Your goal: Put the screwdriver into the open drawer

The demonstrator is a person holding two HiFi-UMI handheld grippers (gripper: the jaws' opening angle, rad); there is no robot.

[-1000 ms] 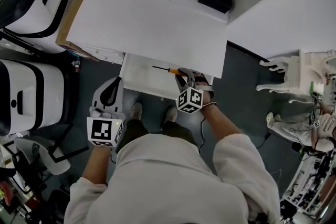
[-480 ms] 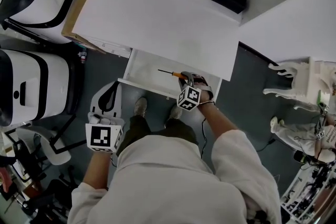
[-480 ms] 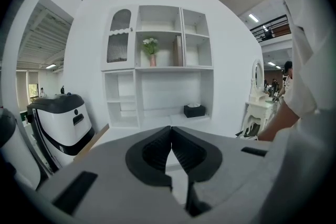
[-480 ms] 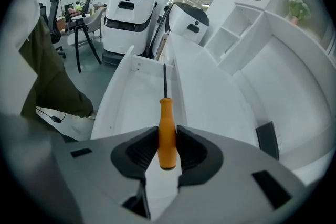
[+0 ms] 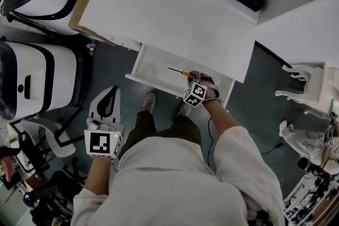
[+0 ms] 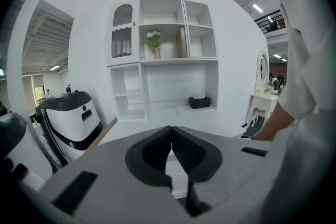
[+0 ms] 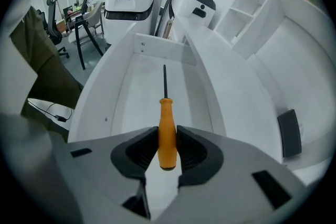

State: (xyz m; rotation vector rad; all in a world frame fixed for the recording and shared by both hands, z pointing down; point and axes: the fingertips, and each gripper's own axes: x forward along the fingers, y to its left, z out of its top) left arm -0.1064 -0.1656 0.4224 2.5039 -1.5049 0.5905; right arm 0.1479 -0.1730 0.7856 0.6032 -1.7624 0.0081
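White drawer (image 5: 153, 64) beneath screwdriver (image 5: 176, 70), handle partly hidden by right gripper (image 5: 192, 76)

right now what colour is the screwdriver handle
Orange: the screwdriver's handle shows clearest in the right gripper view.

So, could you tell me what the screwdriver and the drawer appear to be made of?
The screwdriver has a smooth orange handle with slight sheen, likely plastic, and a thin dark shaft, probably metal. The drawer shows flat matte white panels, seemingly painted wood or laminated board.
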